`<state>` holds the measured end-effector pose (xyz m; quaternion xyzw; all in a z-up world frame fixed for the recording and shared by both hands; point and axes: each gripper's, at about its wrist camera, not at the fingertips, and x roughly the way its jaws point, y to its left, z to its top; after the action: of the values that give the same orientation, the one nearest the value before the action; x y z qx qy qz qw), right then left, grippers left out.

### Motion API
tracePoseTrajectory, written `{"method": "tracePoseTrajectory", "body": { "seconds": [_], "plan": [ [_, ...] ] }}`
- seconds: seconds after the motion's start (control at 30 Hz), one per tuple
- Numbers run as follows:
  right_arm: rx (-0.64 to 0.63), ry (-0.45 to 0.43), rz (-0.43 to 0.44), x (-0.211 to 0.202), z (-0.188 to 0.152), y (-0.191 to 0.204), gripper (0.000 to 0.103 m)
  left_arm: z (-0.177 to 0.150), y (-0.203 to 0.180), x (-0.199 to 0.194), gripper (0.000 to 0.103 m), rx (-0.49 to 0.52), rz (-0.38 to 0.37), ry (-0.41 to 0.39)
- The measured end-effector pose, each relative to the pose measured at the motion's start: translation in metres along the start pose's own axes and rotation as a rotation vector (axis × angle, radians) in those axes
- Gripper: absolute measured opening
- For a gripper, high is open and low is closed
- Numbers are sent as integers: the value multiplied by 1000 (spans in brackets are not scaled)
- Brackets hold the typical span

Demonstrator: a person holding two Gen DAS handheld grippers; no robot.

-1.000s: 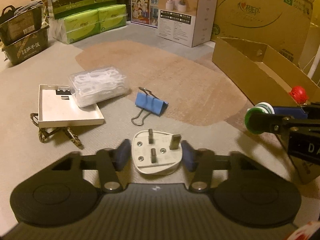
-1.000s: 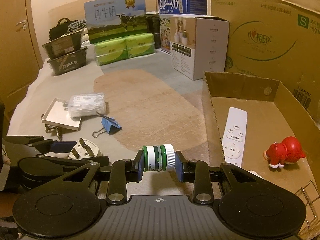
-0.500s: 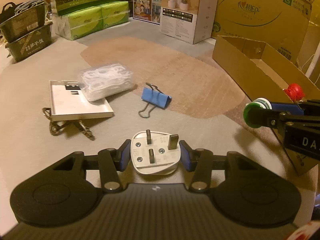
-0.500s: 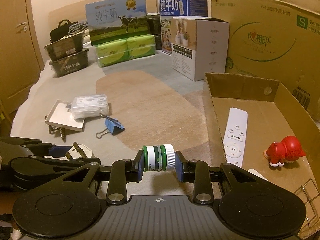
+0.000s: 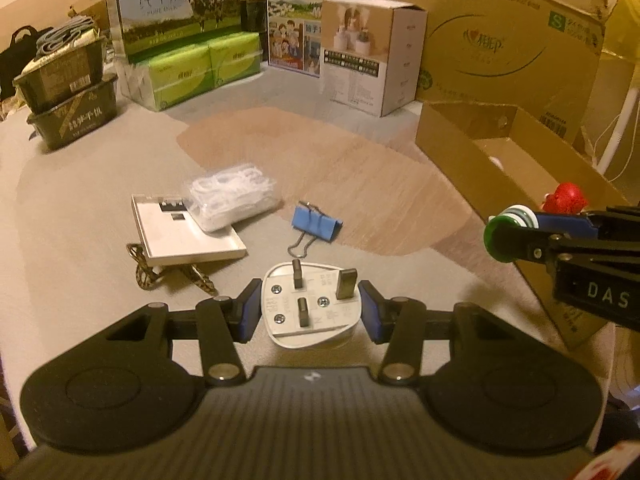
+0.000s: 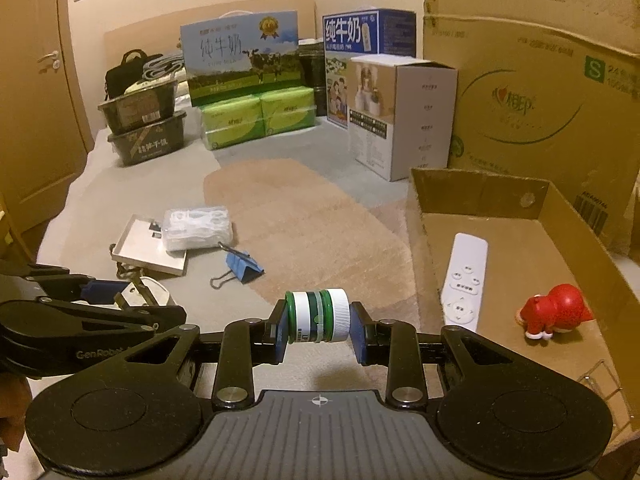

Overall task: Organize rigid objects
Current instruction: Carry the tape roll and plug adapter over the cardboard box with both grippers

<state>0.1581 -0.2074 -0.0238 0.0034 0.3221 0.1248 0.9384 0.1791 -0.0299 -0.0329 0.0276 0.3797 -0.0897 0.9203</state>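
My left gripper (image 5: 310, 308) is shut on a white three-pin plug (image 5: 310, 310), pins facing away, held above the grey carpet. My right gripper (image 6: 319, 325) is shut on a small green and white jar (image 6: 318, 316), lying sideways between the pads; that jar (image 5: 510, 230) also shows at the right edge of the left wrist view. The open cardboard box (image 6: 480, 194) to the right holds a white remote (image 6: 464, 282) and a red toy figure (image 6: 558, 312). On the carpet lie a blue binder clip (image 5: 316, 224), a clear bag of white pieces (image 5: 230, 196) and a flat white tray (image 5: 184, 234).
A patterned cord (image 5: 148, 274) pokes out under the tray. Milk cartons (image 6: 240, 56), green tissue packs (image 6: 256, 118), black tubs (image 6: 144, 128), a white carton (image 6: 400, 116) and a big cardboard box (image 6: 532, 88) line the far side. A wire rack corner (image 6: 604, 380) sits in the open box.
Both grippers have risen a little with their loads. The plug has lifted off the carpet, and the items on the floor look smaller and farther away.
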Motion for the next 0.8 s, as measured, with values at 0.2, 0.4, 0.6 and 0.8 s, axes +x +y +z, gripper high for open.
{"method": "tracePoseTrajectory", "body": {
  "seconds": [0.2,0.4,0.6,0.8],
  "plan": [
    [7,-27,-19,-22,6,-5,32,9,-10,-18,47,8,-10,-26],
    [22,-48,-50,-43,9,-19,32,16,-28,-34,47,29,-32,-50],
    [53,-61,-91,-63,9,-42,32,23,-52,-43,47,59,-63,-69],
    [88,-65,-137,-80,6,-73,32,31,-80,-44,47,93,-97,-78]
  ]
}}
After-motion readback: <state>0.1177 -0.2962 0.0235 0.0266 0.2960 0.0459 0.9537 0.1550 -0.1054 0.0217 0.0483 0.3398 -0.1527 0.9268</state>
